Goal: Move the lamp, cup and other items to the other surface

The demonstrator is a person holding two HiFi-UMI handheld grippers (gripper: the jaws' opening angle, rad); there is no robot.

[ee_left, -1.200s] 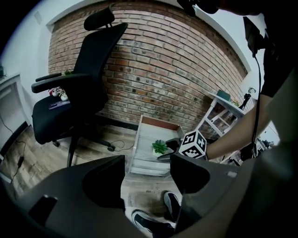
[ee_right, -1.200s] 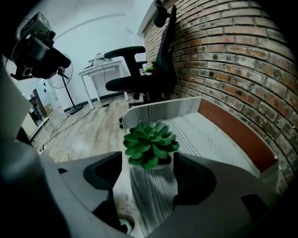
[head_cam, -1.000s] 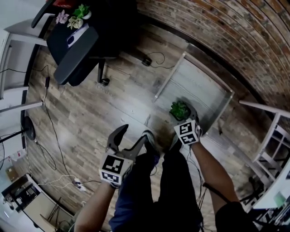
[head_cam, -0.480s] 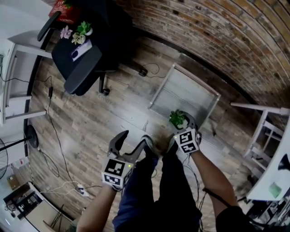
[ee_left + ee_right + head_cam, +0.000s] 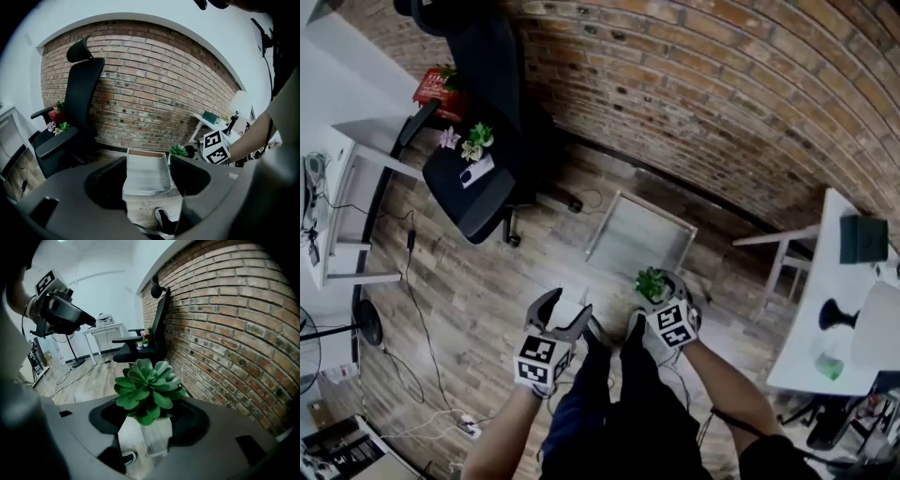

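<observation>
A small green succulent [image 5: 651, 281] sits between the jaws of my right gripper [image 5: 662, 292], held in the air just off the near corner of the low grey table [image 5: 639, 234]. In the right gripper view its leaves [image 5: 149, 389] fill the gap between the jaws, and the pot is mostly hidden. My left gripper [image 5: 568, 307] is open and empty above the floor, and through its jaws I see the low table [image 5: 146, 174]. A black lamp [image 5: 836, 314] and a green cup [image 5: 828, 367] stand on the white table [image 5: 802, 328] at the right.
A black office chair [image 5: 478, 178] at the upper left carries small plants [image 5: 473, 142] and a card. The brick wall [image 5: 694, 103] runs behind the low table. A black box [image 5: 862, 239] sits on the white table. Cables lie on the wooden floor [image 5: 450, 281] at the left.
The succulent stood on the low table with my right gripper around it; now the gripper holds it clear of the table. The view has swung so that the white table shows at the right.
</observation>
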